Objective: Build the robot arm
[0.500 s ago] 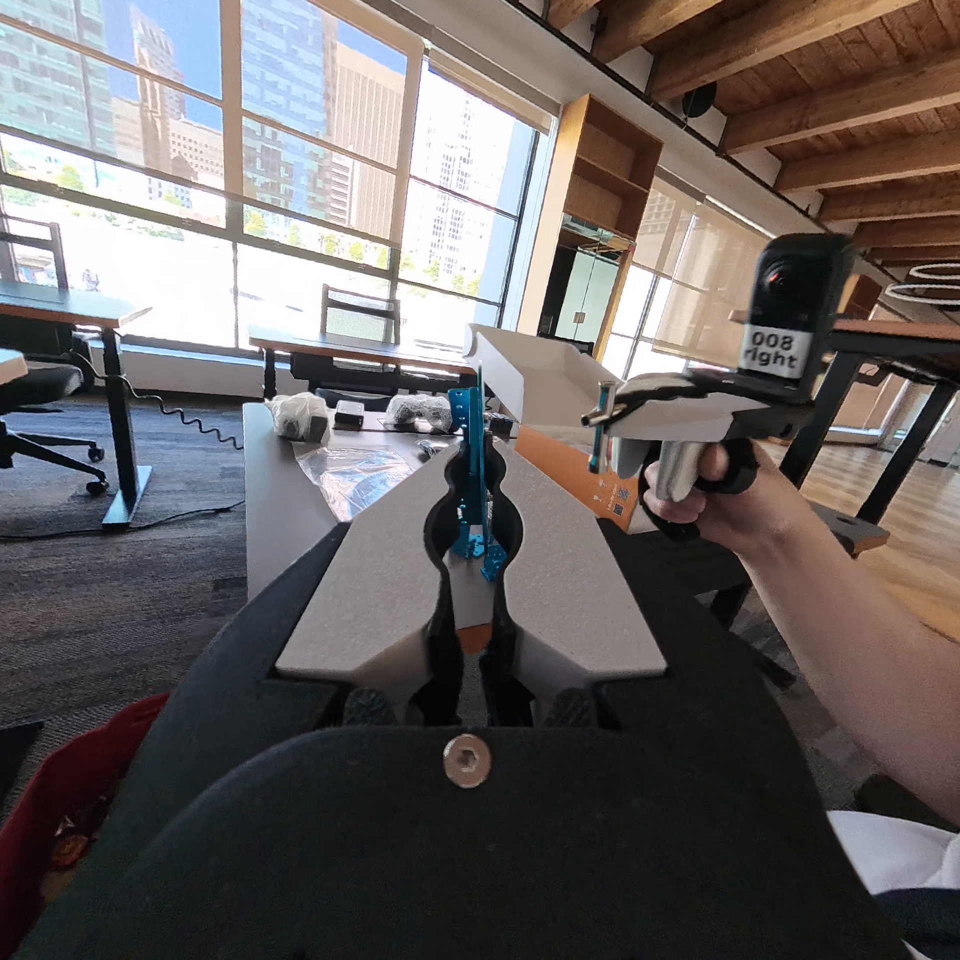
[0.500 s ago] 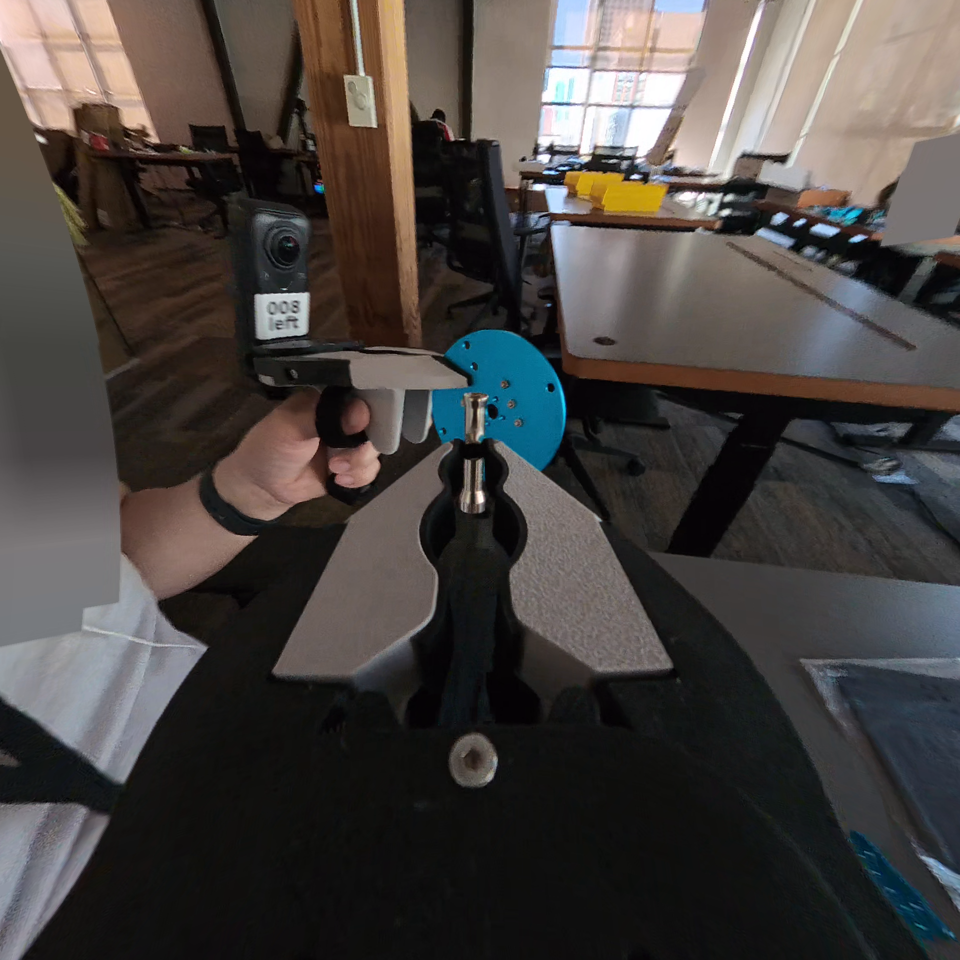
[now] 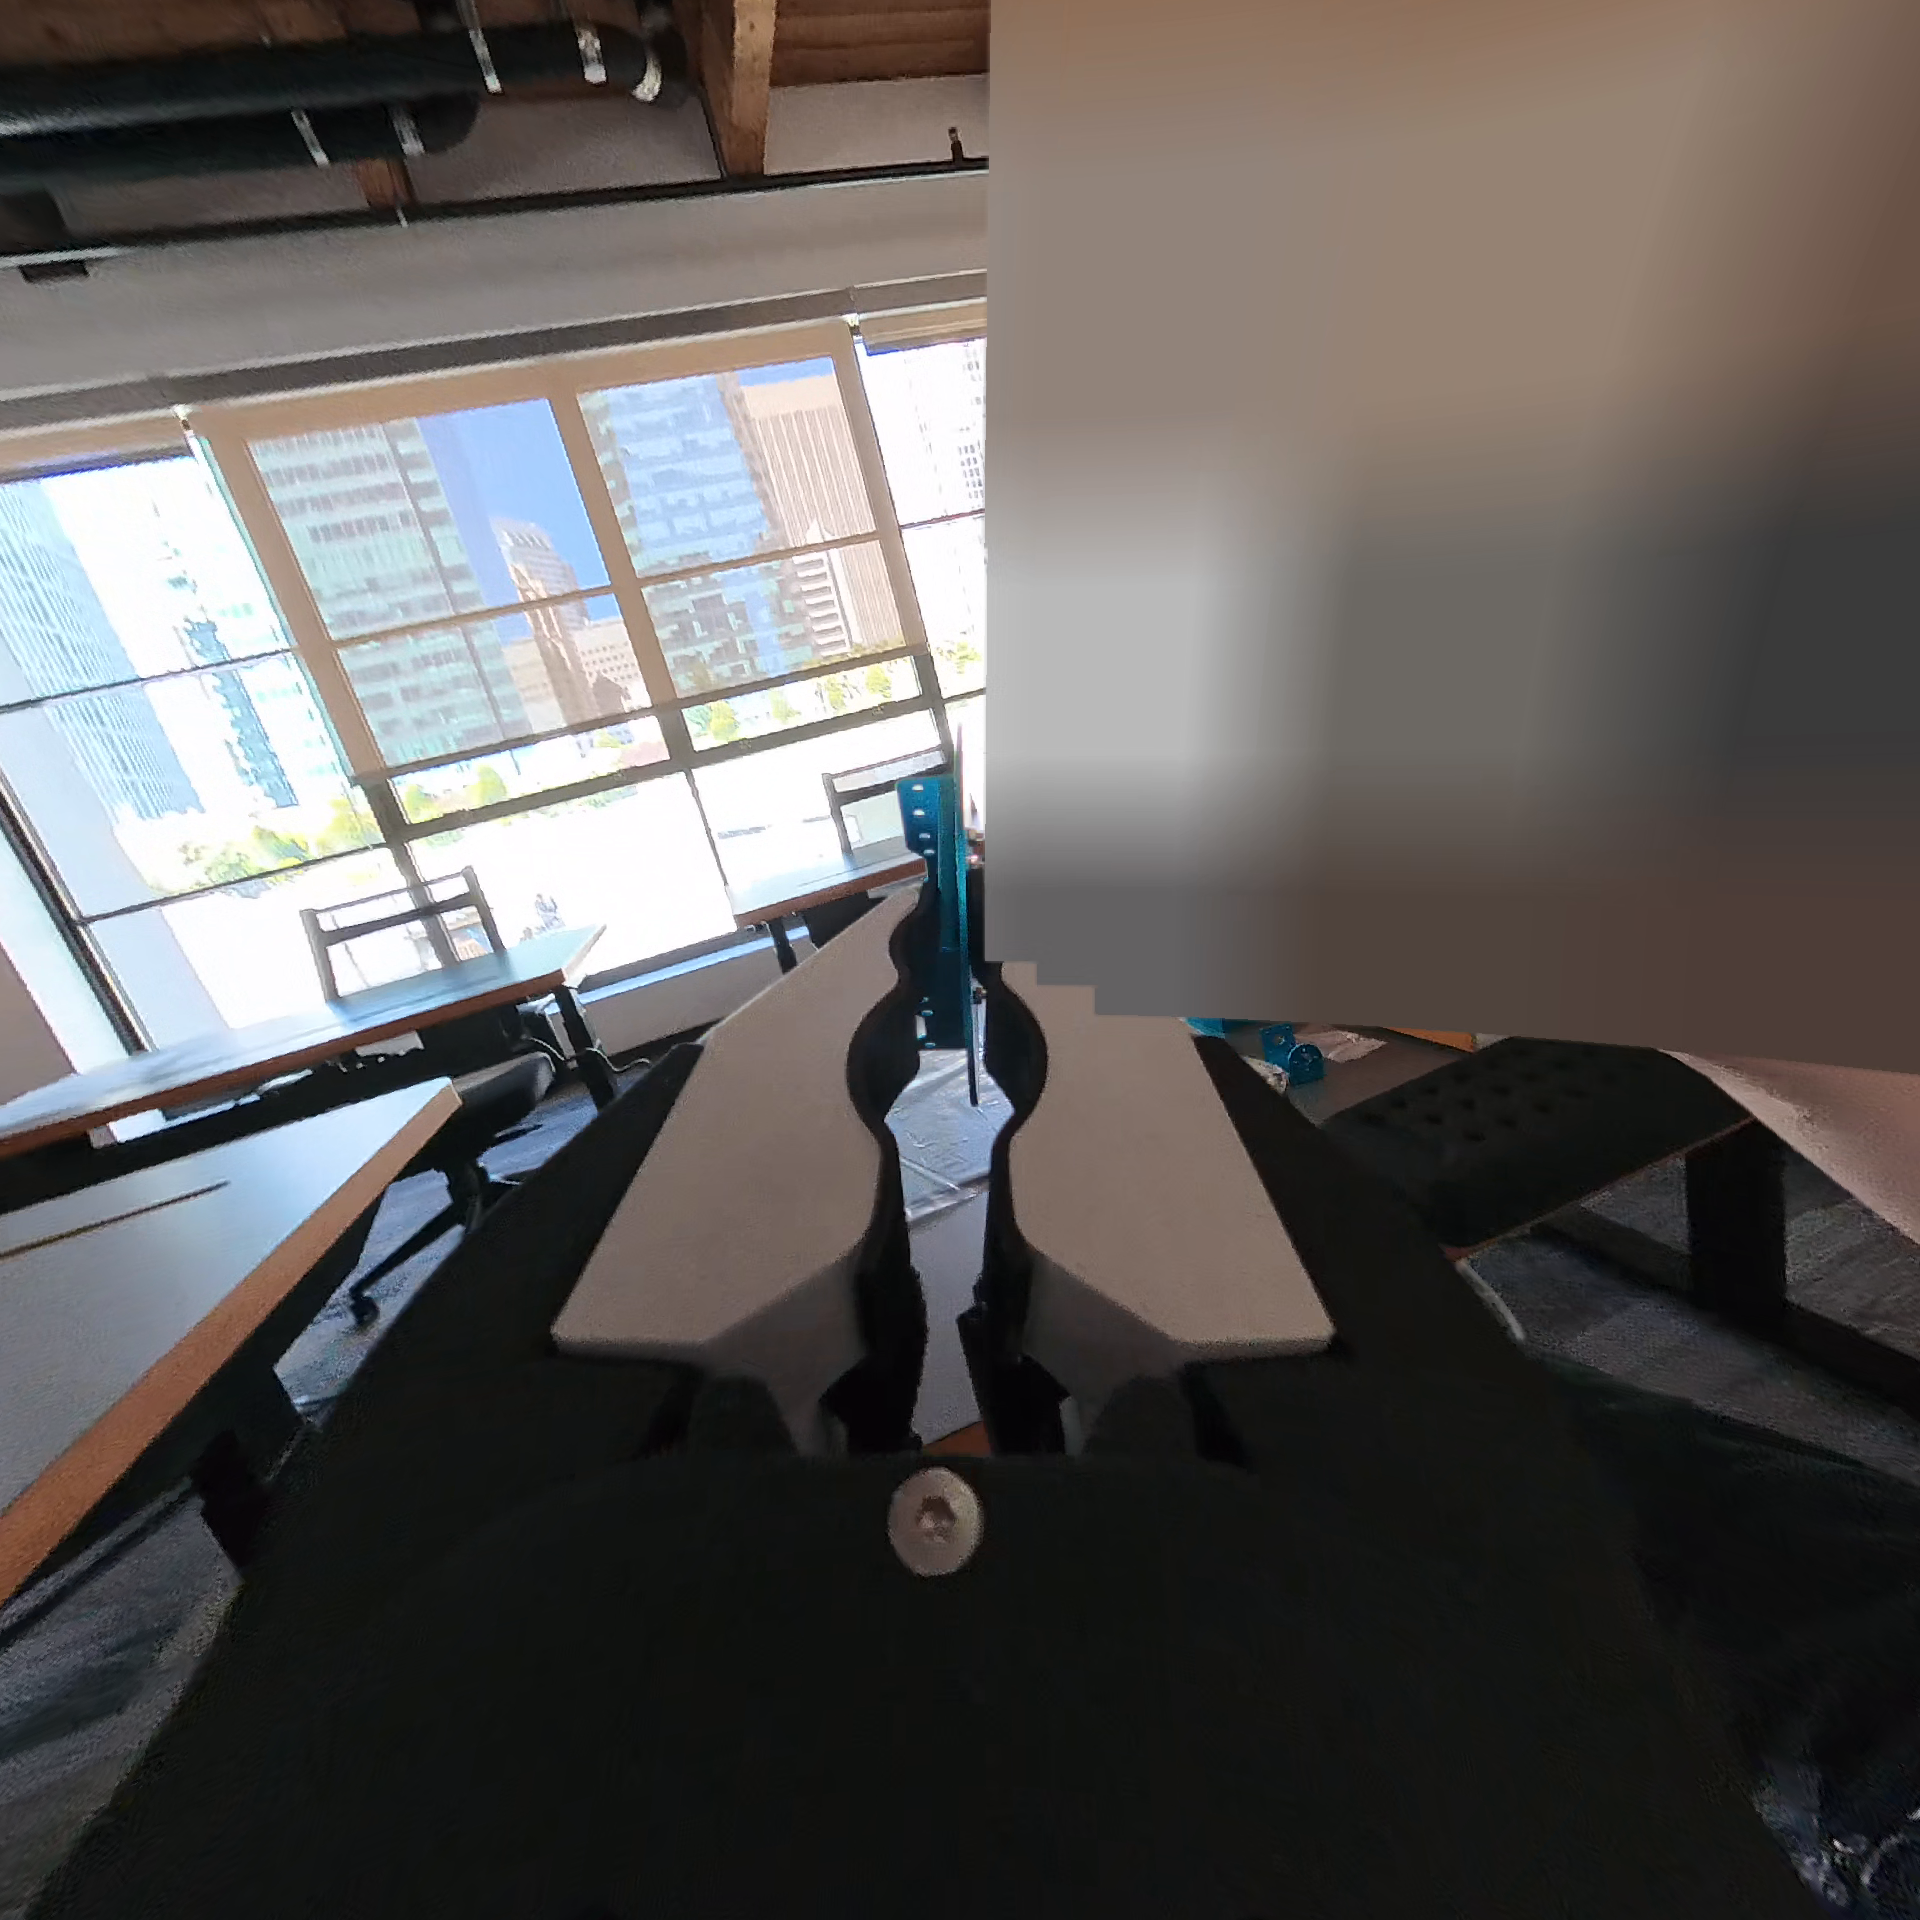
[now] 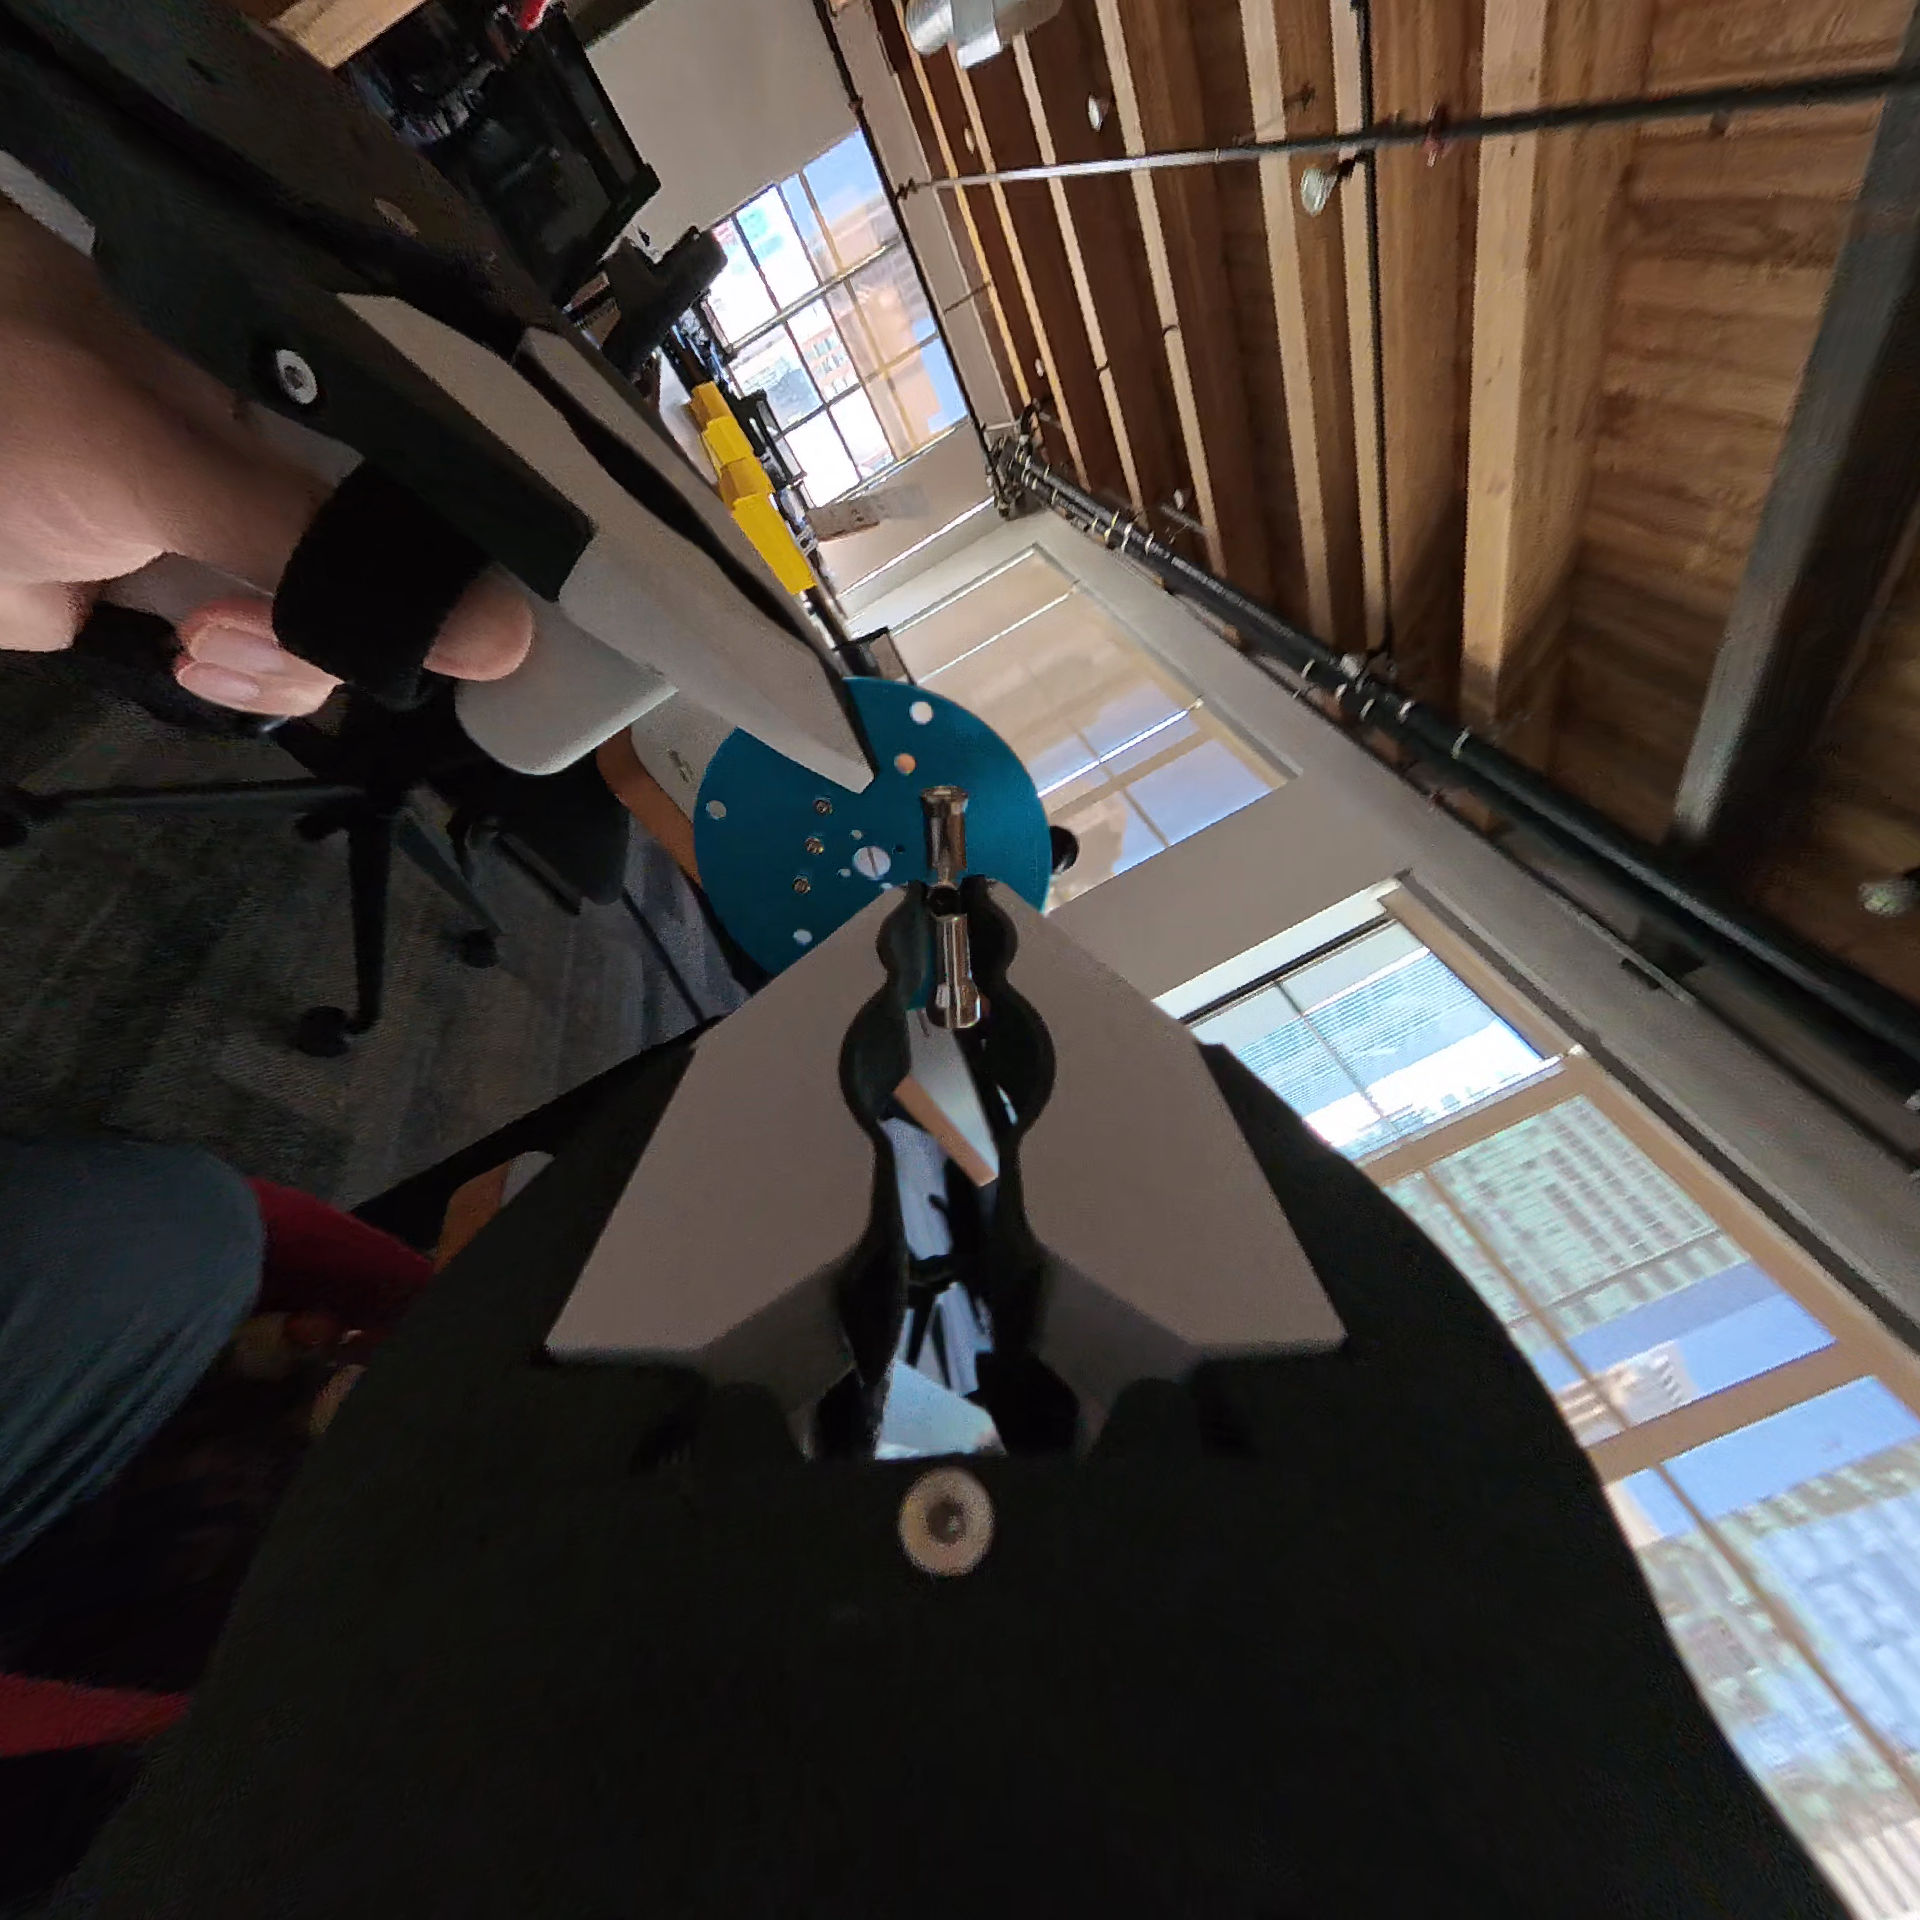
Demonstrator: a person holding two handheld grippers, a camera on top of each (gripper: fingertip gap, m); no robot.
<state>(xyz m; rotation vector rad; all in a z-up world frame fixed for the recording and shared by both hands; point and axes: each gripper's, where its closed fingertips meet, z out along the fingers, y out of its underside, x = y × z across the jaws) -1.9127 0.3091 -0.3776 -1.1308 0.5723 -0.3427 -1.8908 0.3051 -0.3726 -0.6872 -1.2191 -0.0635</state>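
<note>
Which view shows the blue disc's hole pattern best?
The right wrist view: the blue disc faces the camera, holes visible, pinched at its rim by the left tool. The left wrist view shows it only edge-on, half hidden by a blur patch.

- The left wrist view looked forward along its own left gripper, raised and tilted toward the windows and ceiling.
- The right wrist view looked along the right gripper, rolled sideways, with the ceiling beams at its right.
- Both views shared the blue disc, edge-on in the left view and close ahead.
</note>
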